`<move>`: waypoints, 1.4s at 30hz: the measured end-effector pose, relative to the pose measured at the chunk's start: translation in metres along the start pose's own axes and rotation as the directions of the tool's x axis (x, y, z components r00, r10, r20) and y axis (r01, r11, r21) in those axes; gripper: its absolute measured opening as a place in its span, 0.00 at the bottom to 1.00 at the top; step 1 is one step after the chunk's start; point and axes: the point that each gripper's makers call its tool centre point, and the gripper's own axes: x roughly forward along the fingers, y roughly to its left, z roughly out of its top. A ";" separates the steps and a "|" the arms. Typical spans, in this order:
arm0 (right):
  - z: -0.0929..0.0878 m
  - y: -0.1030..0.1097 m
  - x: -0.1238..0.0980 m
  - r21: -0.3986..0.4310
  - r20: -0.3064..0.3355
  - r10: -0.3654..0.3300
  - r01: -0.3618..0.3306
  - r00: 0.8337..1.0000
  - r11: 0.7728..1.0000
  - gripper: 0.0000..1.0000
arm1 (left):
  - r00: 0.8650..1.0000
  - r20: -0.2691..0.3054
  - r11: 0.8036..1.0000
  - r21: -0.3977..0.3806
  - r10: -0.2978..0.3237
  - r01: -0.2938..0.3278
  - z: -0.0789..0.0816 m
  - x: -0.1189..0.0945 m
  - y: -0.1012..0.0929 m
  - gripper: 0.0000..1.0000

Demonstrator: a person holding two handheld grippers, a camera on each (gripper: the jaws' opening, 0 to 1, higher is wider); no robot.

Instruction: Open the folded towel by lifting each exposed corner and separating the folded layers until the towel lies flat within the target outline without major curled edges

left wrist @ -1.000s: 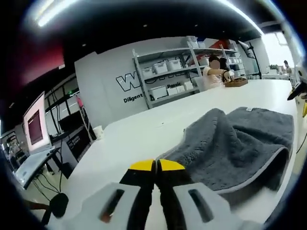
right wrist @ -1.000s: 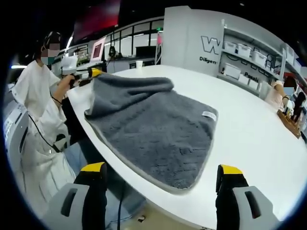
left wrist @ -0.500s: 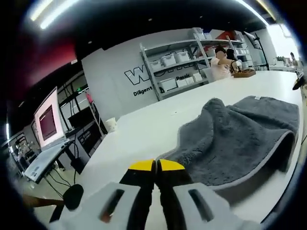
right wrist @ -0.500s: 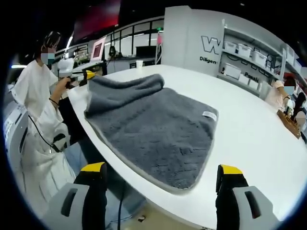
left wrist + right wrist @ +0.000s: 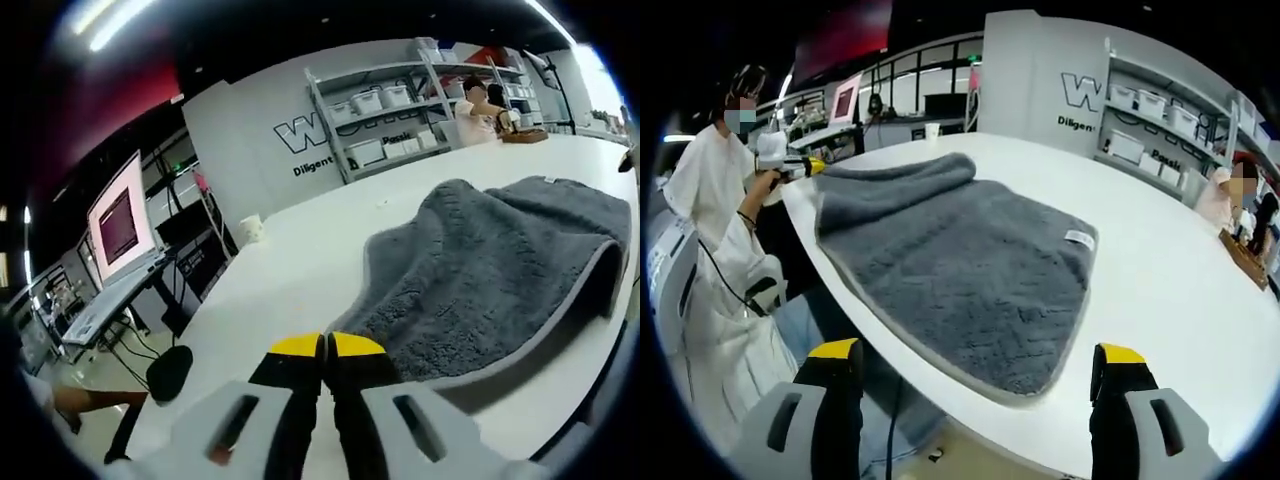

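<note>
A grey towel with a paler hem and a small white label lies spread on the white table, reaching the near edge. Its far-left part forms a low rolled fold. In the right gripper view, the left gripper sits at that far-left corner in a person's hand. In the left gripper view, the towel runs down to my left gripper, whose yellow-tipped jaws are shut on the corner. My right gripper hangs open off the table's near edge, apart from the towel.
A person in white stands at the table's left end. A paper cup stands on the far side of the table. A monitor, shelves with boxes and other people are beyond. A wooden tray sits far right.
The left gripper has drawn the towel's corner outward and lower, so the raised hump has sunk into a low fold. The right gripper has stayed put and open.
</note>
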 end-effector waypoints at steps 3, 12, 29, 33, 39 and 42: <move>0.000 0.002 0.001 -0.003 -0.002 0.004 -0.004 1.000 1.000 0.94 | 1.000 -0.012 1.000 0.000 0.005 -0.005 -0.006 -0.002 0.002 0.01; 0.000 0.000 0.001 0.004 -0.001 0.001 -0.001 1.000 1.000 0.94 | 0.999 -0.048 1.000 0.003 0.022 -0.022 -0.021 -0.005 0.009 0.01; -0.001 0.005 0.009 -0.004 -0.020 0.017 -0.017 1.000 1.000 0.94 | 0.993 -0.119 0.999 -0.034 0.015 -0.019 -0.051 -0.010 0.014 0.02; -0.002 0.006 0.011 -0.003 -0.026 0.018 -0.018 0.999 1.000 0.94 | 0.992 -0.092 0.992 -0.102 -0.081 0.072 -0.049 -0.005 -0.002 0.11; -0.001 0.007 0.015 -0.008 -0.037 0.017 -0.018 0.999 1.000 0.94 | 0.989 -0.069 0.977 -0.178 -0.128 0.114 -0.047 -0.007 -0.008 0.46; -0.001 0.007 0.019 -0.012 -0.047 0.016 -0.017 0.999 1.000 0.94 | 0.977 -0.070 0.960 -0.214 -0.200 0.181 -0.045 -0.009 -0.022 0.68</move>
